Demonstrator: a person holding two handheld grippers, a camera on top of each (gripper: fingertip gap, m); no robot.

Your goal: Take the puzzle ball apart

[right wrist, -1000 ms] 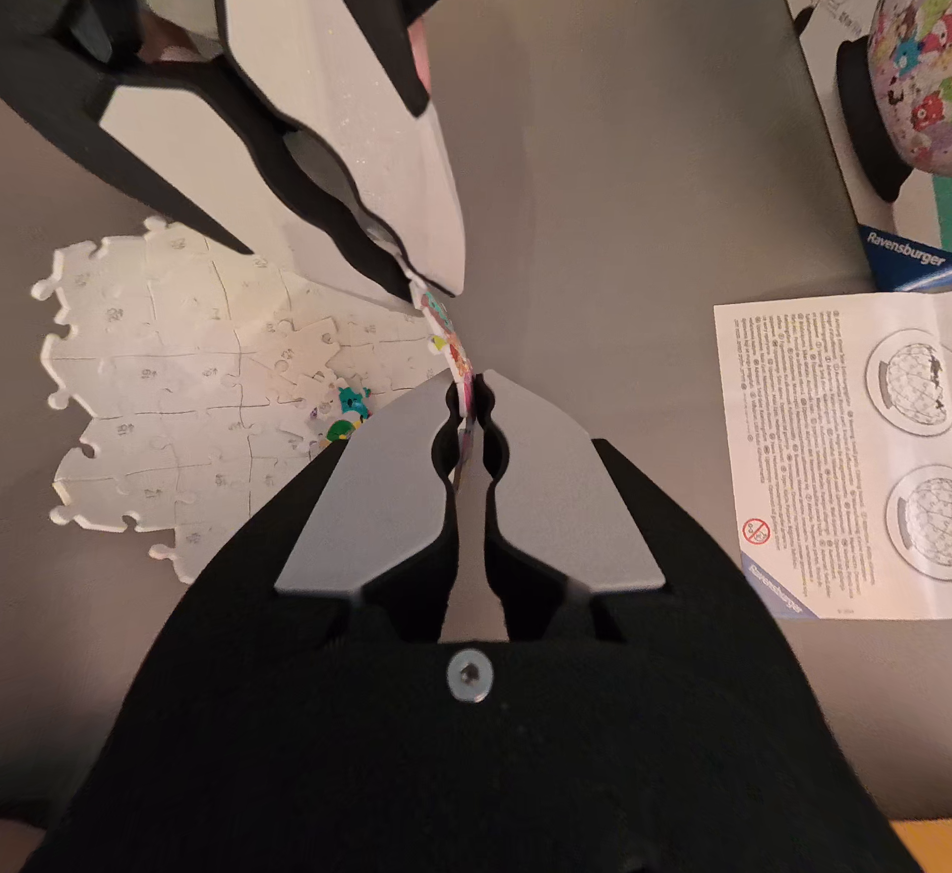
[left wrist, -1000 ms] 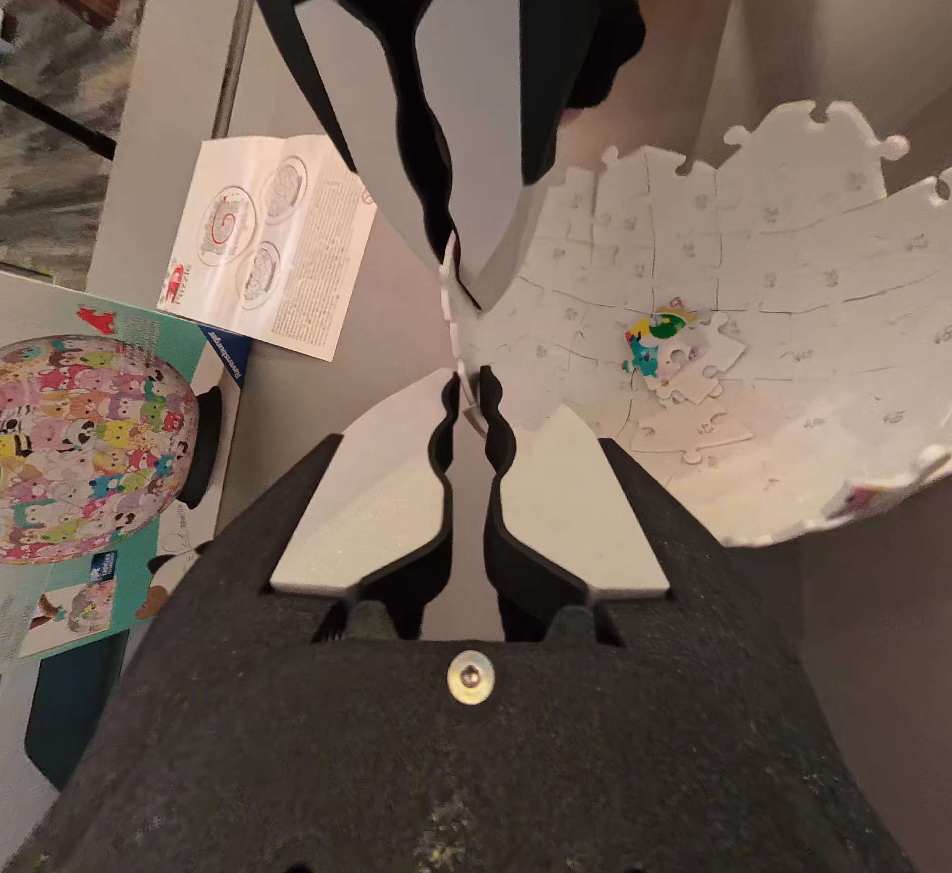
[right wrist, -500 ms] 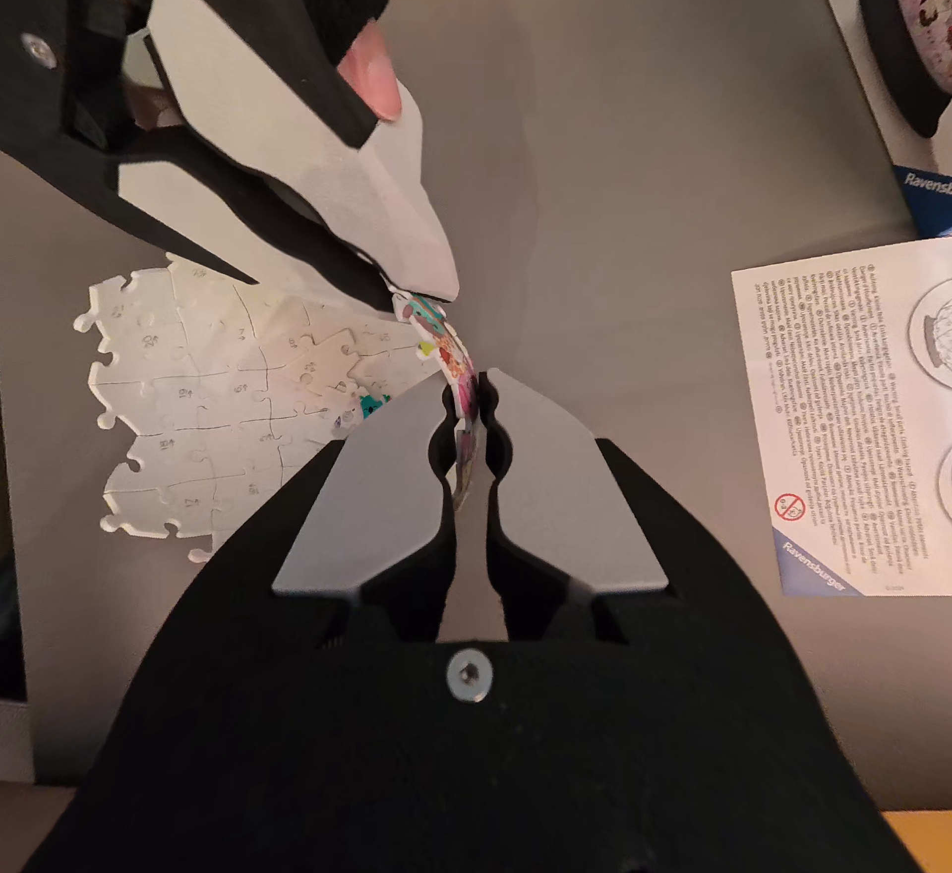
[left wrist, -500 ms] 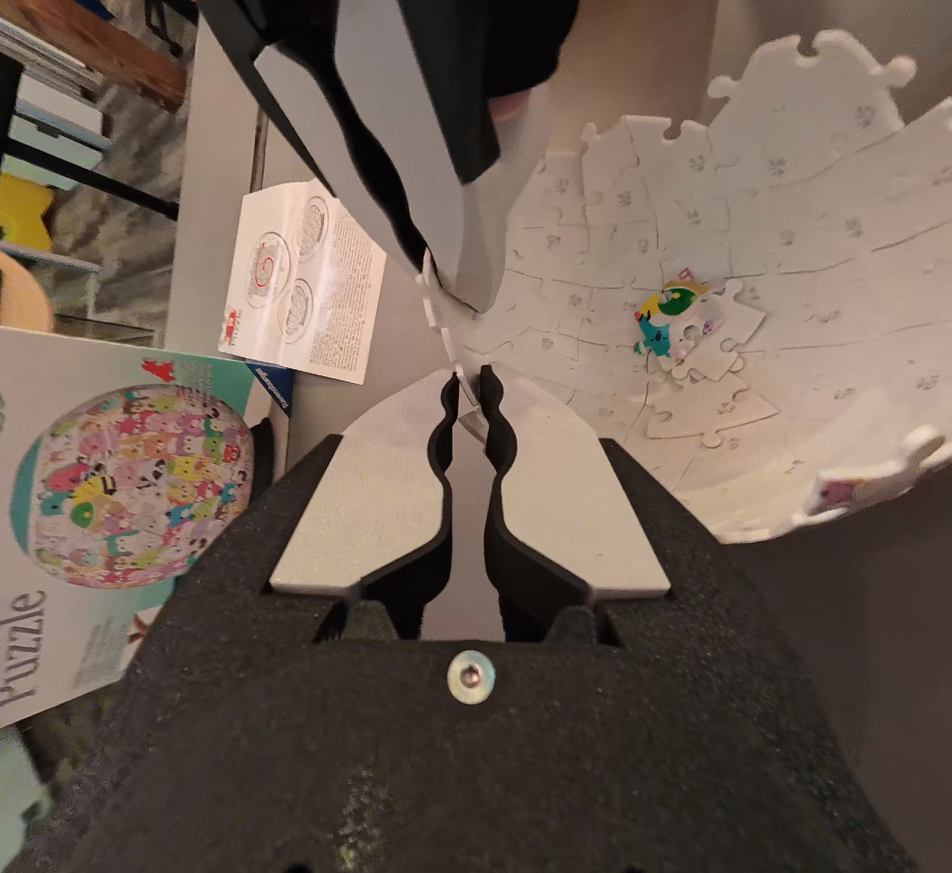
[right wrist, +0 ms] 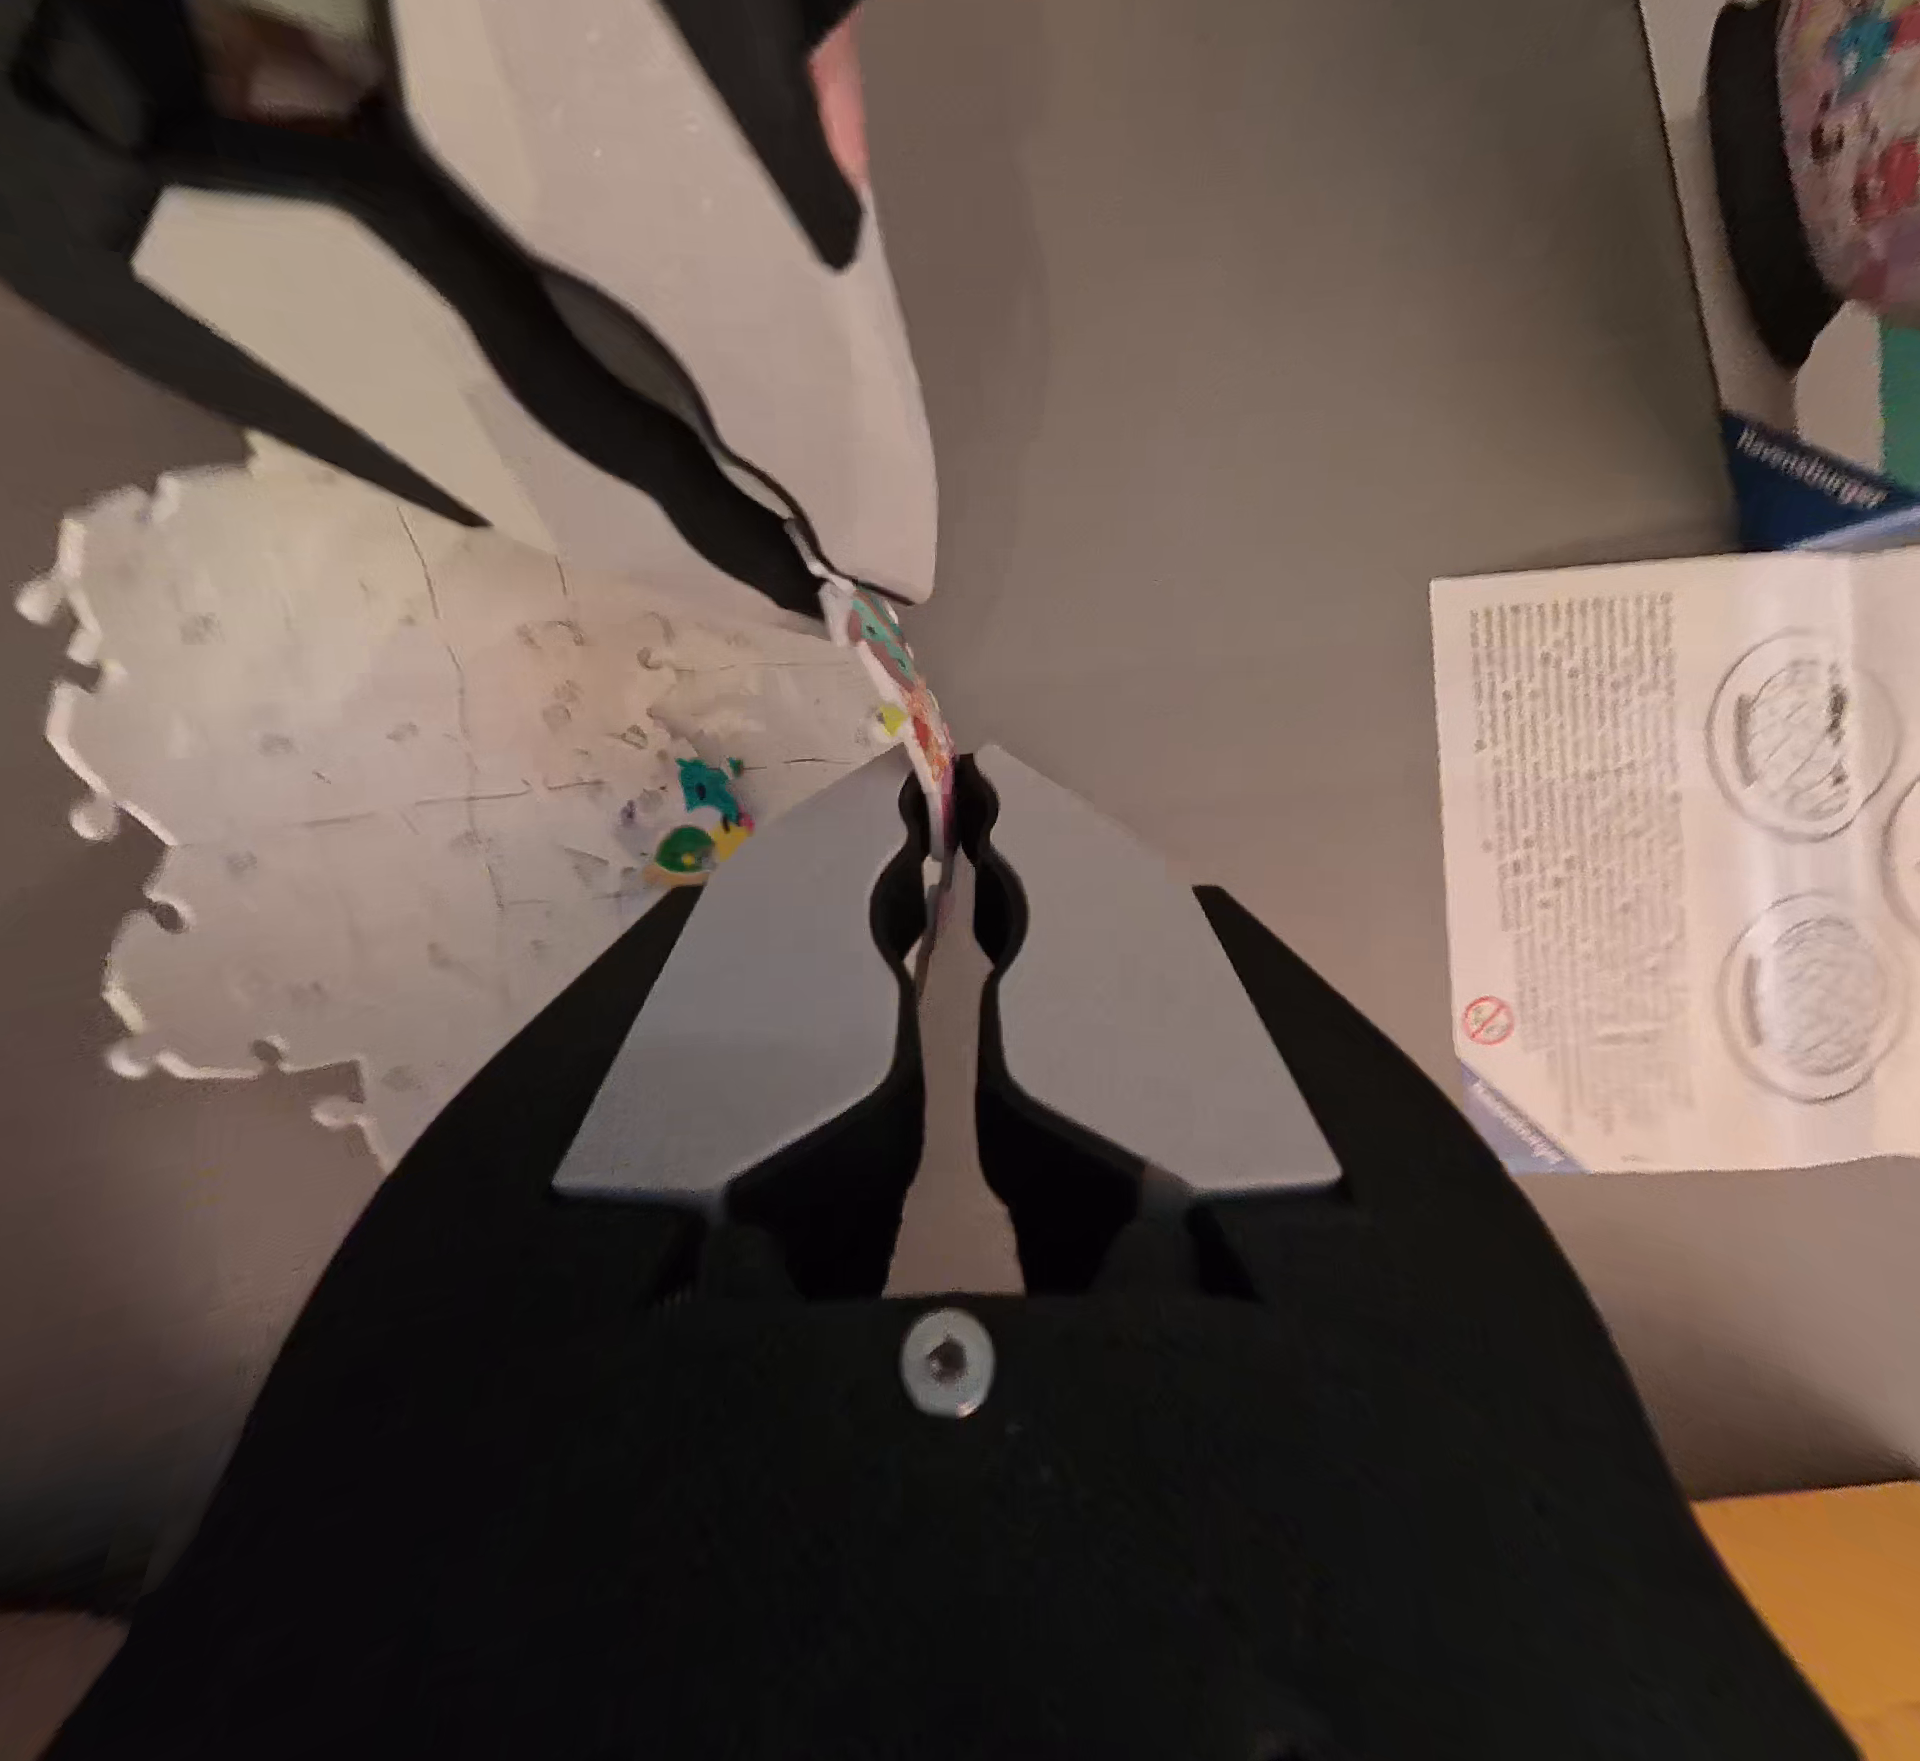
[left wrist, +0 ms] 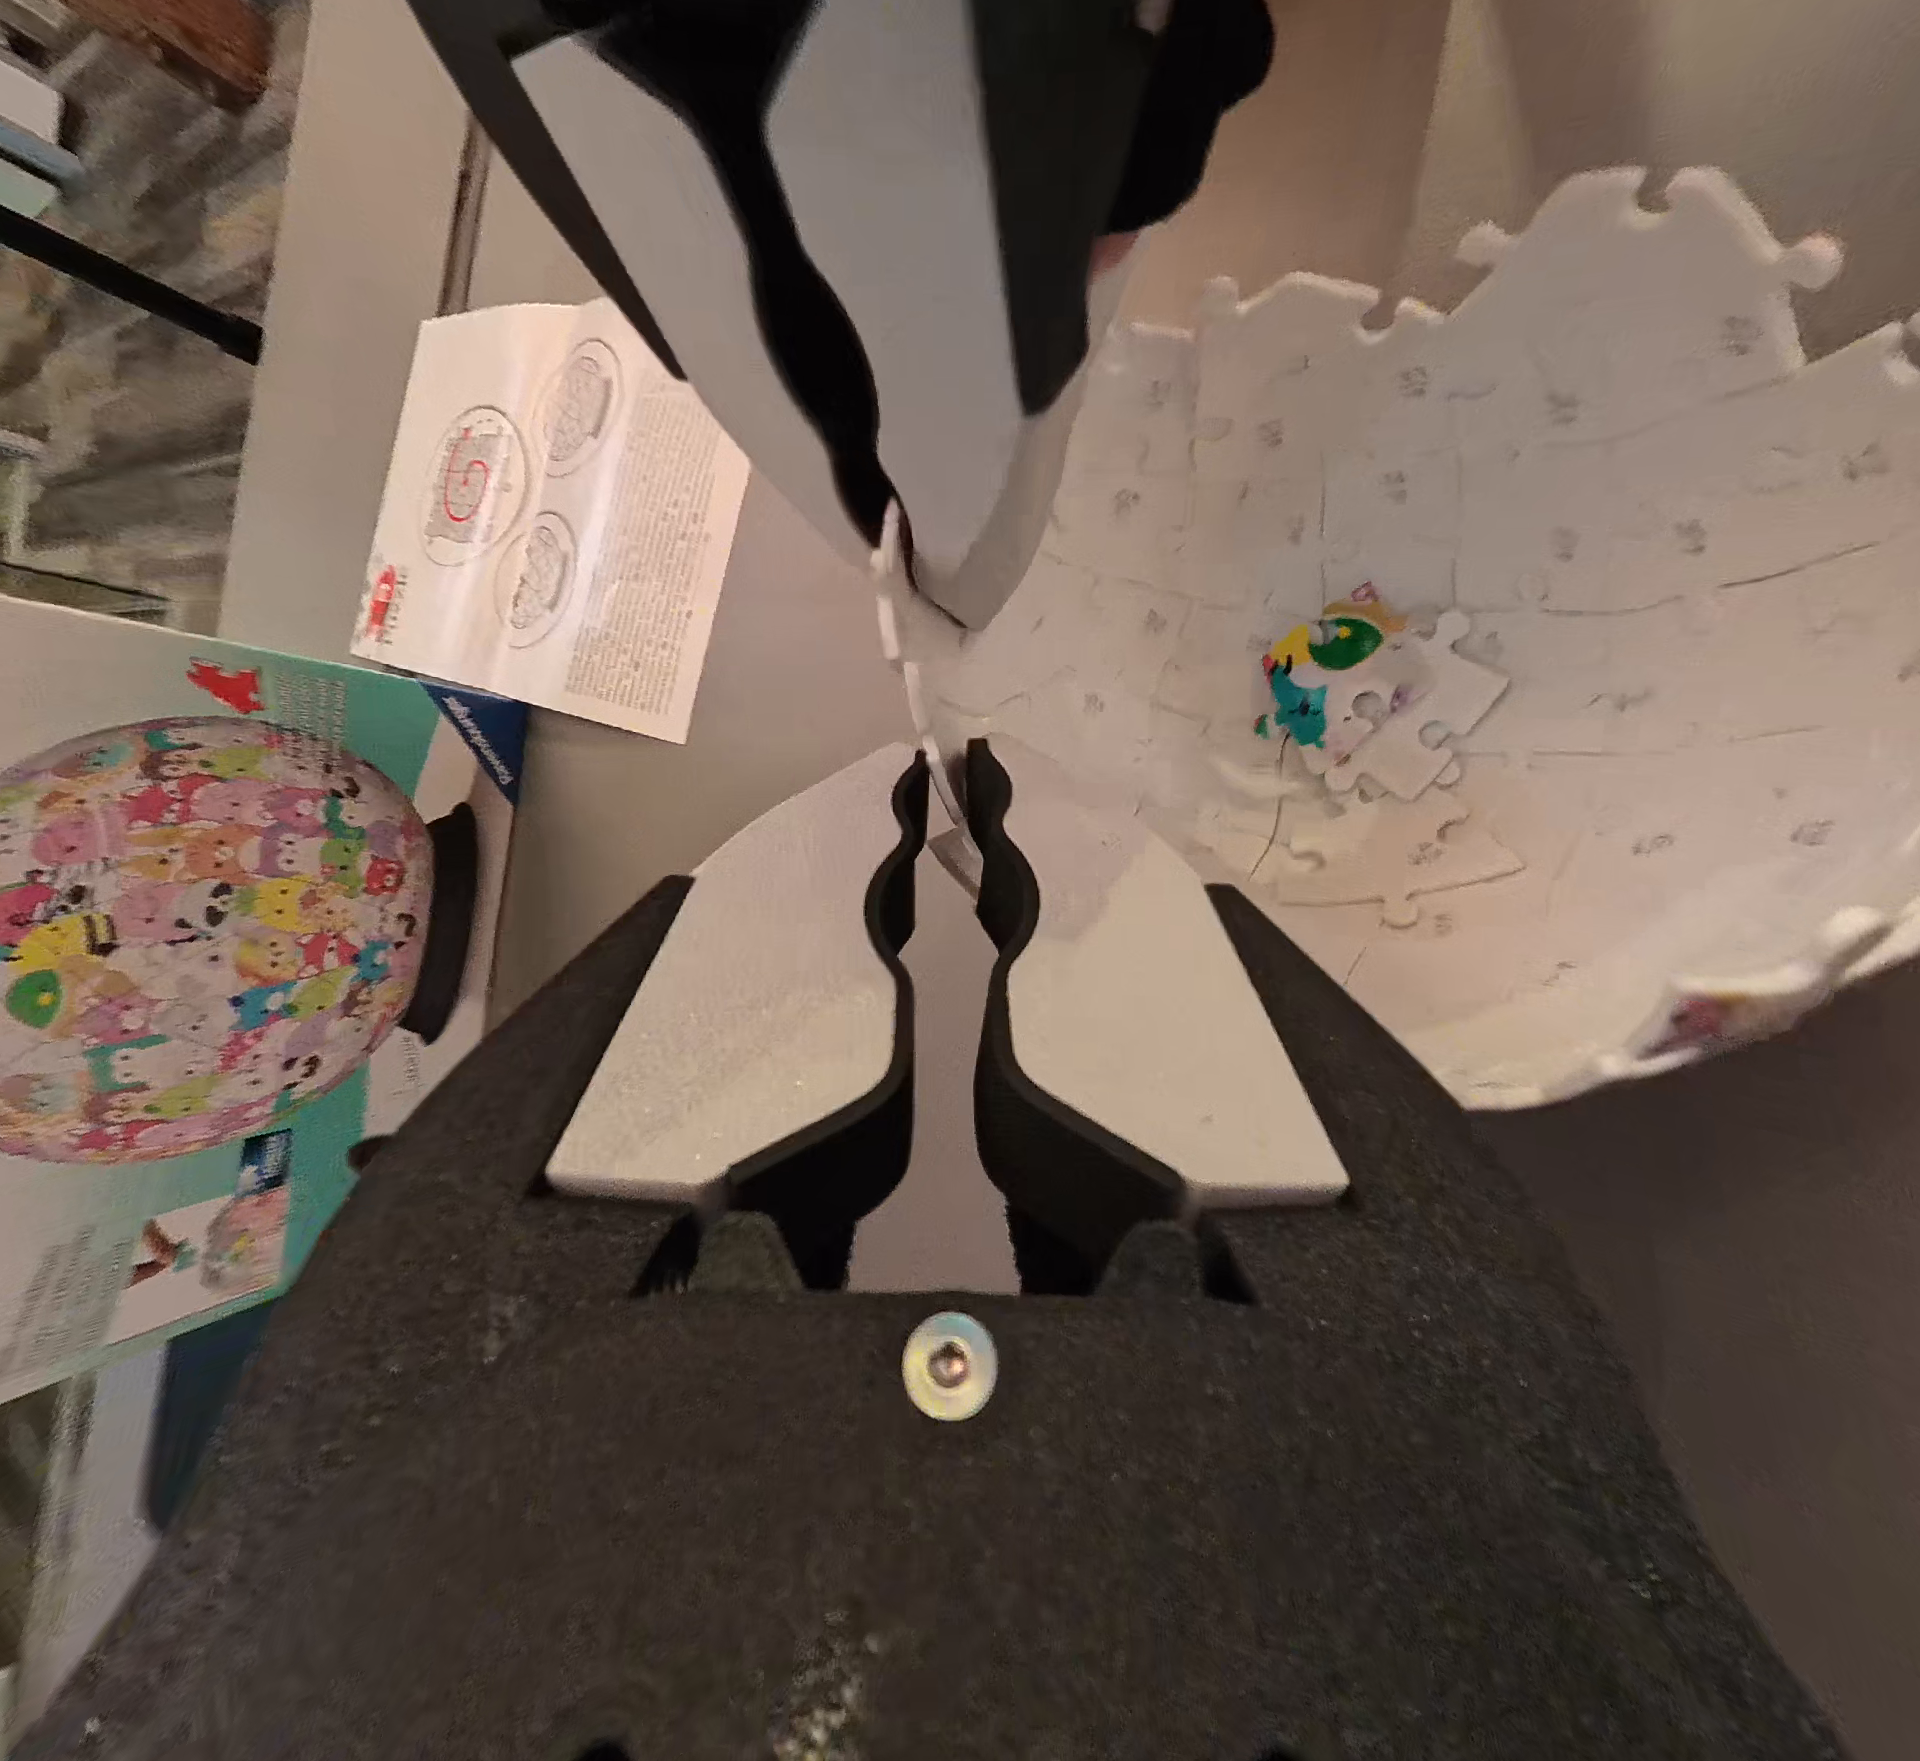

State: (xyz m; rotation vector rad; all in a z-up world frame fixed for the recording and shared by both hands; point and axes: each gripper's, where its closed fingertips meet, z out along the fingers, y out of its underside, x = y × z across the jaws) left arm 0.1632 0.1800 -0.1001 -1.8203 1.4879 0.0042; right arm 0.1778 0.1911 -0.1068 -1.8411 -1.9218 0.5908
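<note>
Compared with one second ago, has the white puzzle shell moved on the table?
No. In the right wrist view the puzzle shell lies as far left of the instruction sheet as before, with no clear shift.

We see the puzzle ball (left wrist: 1507, 631) as an open, bowl-shaped shell of interlocked pieces, its white inner face marked with small grey prints and its top edge ragged with tabs and notches. A few loose pieces (left wrist: 1361, 724), one showing green, yellow and teal print, lie in the bottom of the shell. A short curved strip of pieces (right wrist: 914, 703), colourful on its outer face, stands on edge at the shell's rim, pinched at both ends above the grey table (right wrist: 1247, 257).
</note>
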